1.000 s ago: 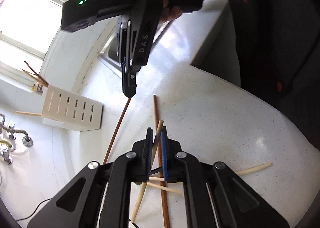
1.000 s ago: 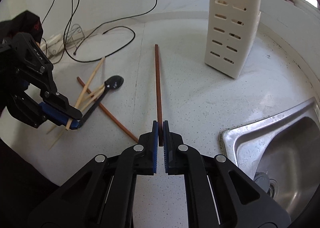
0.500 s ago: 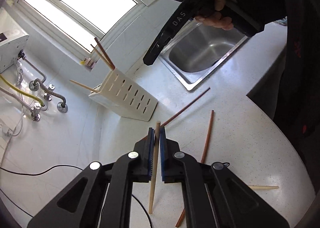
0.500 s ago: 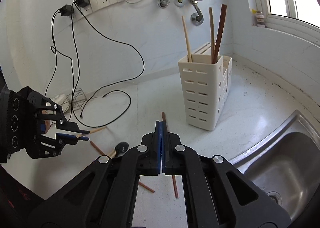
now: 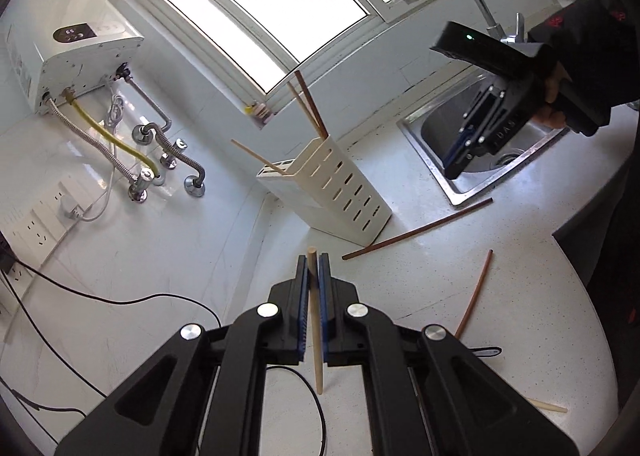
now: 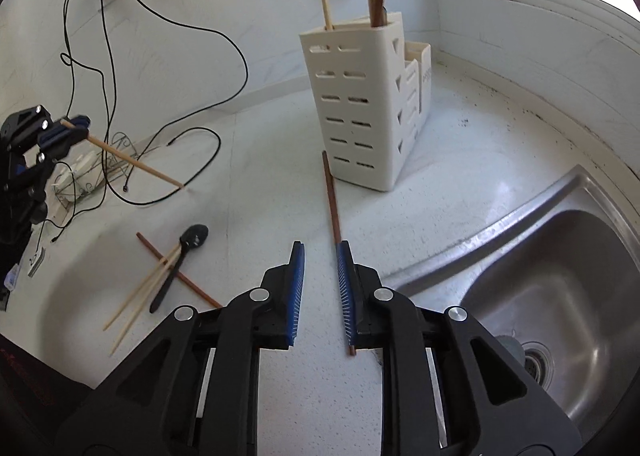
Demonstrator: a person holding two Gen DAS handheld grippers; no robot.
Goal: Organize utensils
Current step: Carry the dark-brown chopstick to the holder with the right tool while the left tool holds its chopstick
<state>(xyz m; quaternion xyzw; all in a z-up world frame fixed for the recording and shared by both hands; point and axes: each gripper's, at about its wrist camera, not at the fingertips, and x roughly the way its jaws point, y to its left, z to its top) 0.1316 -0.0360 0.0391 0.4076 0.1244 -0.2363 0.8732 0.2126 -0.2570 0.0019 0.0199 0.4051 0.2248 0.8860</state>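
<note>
A white kitchen counter seen from two handheld grippers. The left gripper (image 5: pixel 313 268) is clamped on a pale wooden chopstick (image 5: pixel 316 336), lifted off the counter with its long end hanging down toward the camera. The right gripper (image 6: pixel 320 268) holds nothing; its jaws are opening, and a dark brown chopstick (image 6: pixel 331 196) lies flat on the counter just beside its right finger, running away toward the holder. The cream slotted utensil holder (image 6: pixel 352 104) stands farther back, near the wall, left of the steel sink (image 6: pixel 560 276). Its tall compartment already holds one pale chopstick and what appear to be two darker ones (the lower side compartments look empty, though their insides are partly hidden). To place the held stick well, I would swing it upright, narrow end down, centre it over the tall compartment's mouth, and release only once it is inside. More chopsticks and a black spoon (image 6: pixel 180 260) lie in a loose pile at the near left.
</note>
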